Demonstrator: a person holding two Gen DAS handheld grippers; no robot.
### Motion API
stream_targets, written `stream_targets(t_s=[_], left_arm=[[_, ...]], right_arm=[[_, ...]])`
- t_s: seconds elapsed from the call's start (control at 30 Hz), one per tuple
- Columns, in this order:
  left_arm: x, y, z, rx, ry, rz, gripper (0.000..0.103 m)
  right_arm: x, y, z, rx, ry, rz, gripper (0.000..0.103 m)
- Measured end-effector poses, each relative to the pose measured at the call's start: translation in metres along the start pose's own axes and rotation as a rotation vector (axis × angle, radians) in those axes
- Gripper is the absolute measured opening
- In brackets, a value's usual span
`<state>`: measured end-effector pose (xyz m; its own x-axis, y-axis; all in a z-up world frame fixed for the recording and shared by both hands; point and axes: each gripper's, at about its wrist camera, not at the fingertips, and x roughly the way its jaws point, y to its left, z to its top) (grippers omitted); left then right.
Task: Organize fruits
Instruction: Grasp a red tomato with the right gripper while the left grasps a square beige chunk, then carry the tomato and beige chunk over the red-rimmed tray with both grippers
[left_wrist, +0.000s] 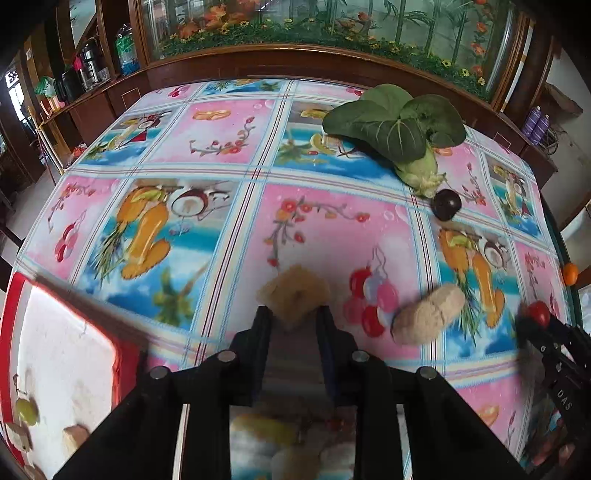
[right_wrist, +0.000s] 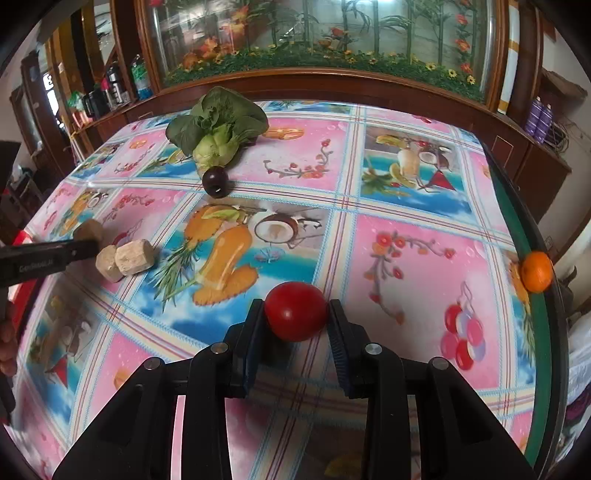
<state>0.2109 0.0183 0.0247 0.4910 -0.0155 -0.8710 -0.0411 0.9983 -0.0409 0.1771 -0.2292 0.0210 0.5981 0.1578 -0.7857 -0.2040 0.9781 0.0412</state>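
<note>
My left gripper (left_wrist: 293, 312) is shut on a tan fruit chunk (left_wrist: 295, 291) just above the tablecloth; it also shows in the right wrist view (right_wrist: 88, 230). My right gripper (right_wrist: 296, 314) is shut on a red tomato (right_wrist: 296, 311), seen small in the left wrist view (left_wrist: 538, 313). More tan chunks (left_wrist: 428, 317) (right_wrist: 125, 258) lie on the table. A dark plum (left_wrist: 447, 205) (right_wrist: 216, 181) sits by a leafy green vegetable (left_wrist: 399, 129) (right_wrist: 218, 129). An orange (right_wrist: 537, 271) (left_wrist: 570, 274) lies at the right table edge.
A red-rimmed white tray (left_wrist: 122, 350) at the left holds a green grape (left_wrist: 26, 410) and tan pieces. The table has a fruit-print cloth (right_wrist: 388, 221). A wooden cabinet with a glass front (left_wrist: 295, 62) stands behind it. Bottles (right_wrist: 537, 118) stand at far right.
</note>
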Motion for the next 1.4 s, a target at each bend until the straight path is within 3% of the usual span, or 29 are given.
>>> stream_targets(t_s=[0.27,0.43,0.57,0.67,0.7,0.73,0.8,0.83,1.0,1.1,1.17,1.23,1.3,1.4], left_arm=[[-0.045,0.011,-0.050,0.017,0.000,-0.131,0.020],[-0.073,0.020,-0.086,0.006,0.005,-0.225,0.020],[-0.079,0.023,-0.102,0.018,0.017,-0.213,0.020],[-0.079,0.025,-0.086,0.020,0.002,-0.197,0.023],[-0.078,0.023,-0.076,0.029,-0.004,-0.185,0.032],[-0.076,0.019,-0.064,0.036,-0.014,-0.171,0.053],[-0.072,0.015,-0.041,0.033,-0.060,-0.133,0.080],[-0.070,0.012,-0.031,0.030,-0.095,-0.116,0.082],[-0.037,0.000,0.004,0.052,-0.094,-0.095,0.082],[-0.011,-0.011,0.011,0.118,-0.069,-0.033,0.080],[0.000,-0.008,0.013,0.112,-0.059,-0.014,0.071],[0.011,0.001,0.014,0.070,-0.029,-0.036,0.050],[0.011,0.005,0.012,0.063,-0.060,-0.040,0.043],[0.010,0.006,0.010,0.081,-0.075,-0.047,0.042]], right_arm=[[-0.037,0.009,-0.018,-0.017,-0.024,0.007,0.033],[-0.067,0.029,-0.047,-0.071,-0.029,0.019,0.033],[-0.086,0.042,-0.075,-0.087,-0.019,0.029,0.033],[-0.090,0.048,-0.090,-0.075,0.003,0.023,0.033],[-0.091,0.049,-0.094,-0.068,0.010,0.020,0.033],[-0.091,0.050,-0.097,-0.062,0.016,0.018,0.033],[-0.092,0.051,-0.103,-0.055,0.027,0.011,0.033],[-0.092,0.052,-0.108,-0.048,0.035,0.010,0.033],[-0.097,0.052,-0.118,-0.031,0.030,0.017,0.033],[-0.099,0.051,-0.119,-0.014,0.032,0.033,0.033],[-0.100,0.050,-0.119,-0.008,0.028,0.043,0.033],[-0.102,0.049,-0.118,-0.003,0.025,0.053,0.033],[-0.103,0.049,-0.117,-0.001,0.023,0.059,0.033],[-0.103,0.048,-0.116,0.009,0.023,0.071,0.033]])
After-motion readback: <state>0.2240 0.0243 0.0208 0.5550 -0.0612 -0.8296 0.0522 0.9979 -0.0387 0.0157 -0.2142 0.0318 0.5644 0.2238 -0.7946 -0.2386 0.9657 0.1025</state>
